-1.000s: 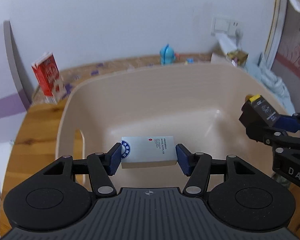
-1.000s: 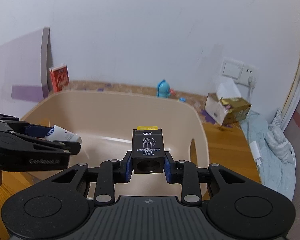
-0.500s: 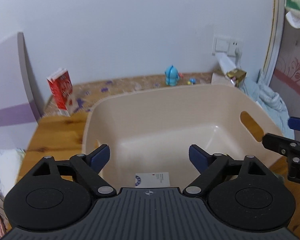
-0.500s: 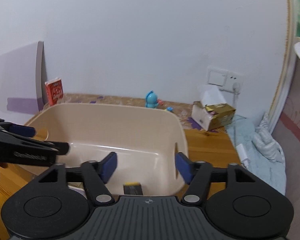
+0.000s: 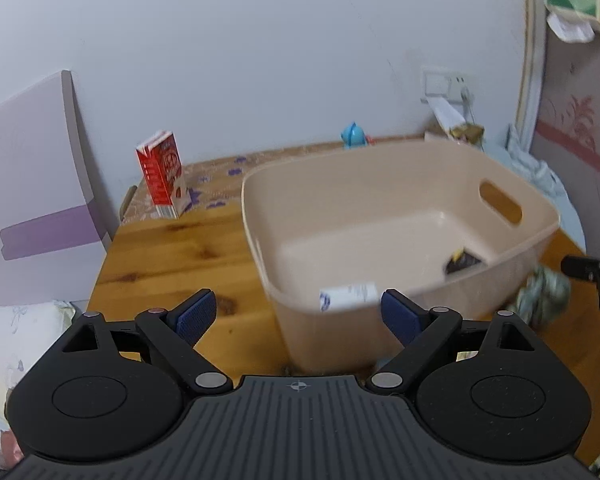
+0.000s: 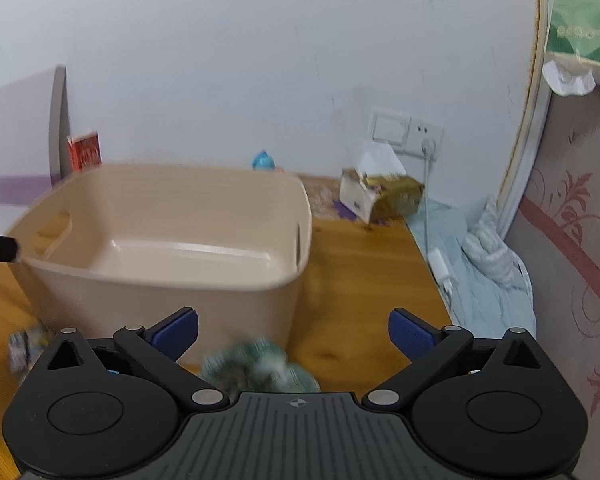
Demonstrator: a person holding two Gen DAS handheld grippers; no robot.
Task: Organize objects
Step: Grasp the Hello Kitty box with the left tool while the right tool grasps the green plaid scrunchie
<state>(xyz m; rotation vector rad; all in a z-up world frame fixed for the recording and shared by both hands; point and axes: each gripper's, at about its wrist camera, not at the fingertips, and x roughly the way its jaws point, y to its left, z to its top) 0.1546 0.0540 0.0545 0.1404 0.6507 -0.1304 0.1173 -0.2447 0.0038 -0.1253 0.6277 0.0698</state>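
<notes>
A beige plastic tub (image 5: 364, 200) stands on the wooden table. A white box (image 5: 348, 295) lies inside it by the near wall, and a small black box (image 5: 462, 261) lies at its right end. My left gripper (image 5: 296, 312) is open and empty, held back from the tub's near wall. My right gripper (image 6: 294, 328) is opening, at the tub's (image 6: 160, 304) near right corner. A greenish crumpled bundle (image 6: 260, 364) lies on the table low between its jaws, with the pads off it. The same bundle (image 5: 544, 298) shows in the left wrist view.
A red carton (image 5: 162, 174), a blue toy (image 5: 354, 135) and a gold-and-white box (image 6: 380, 196) stand along the back wall. A purple-striped board (image 5: 40, 200) leans at the left. Pale blue cloth (image 6: 480, 264) lies at the right. A small packet (image 6: 24, 344) is beside the tub.
Both grippers opened and let go of their boxes, the white one from the left and the black one from the right. Both boxes now lie in the tub, and both grippers have pulled back.
</notes>
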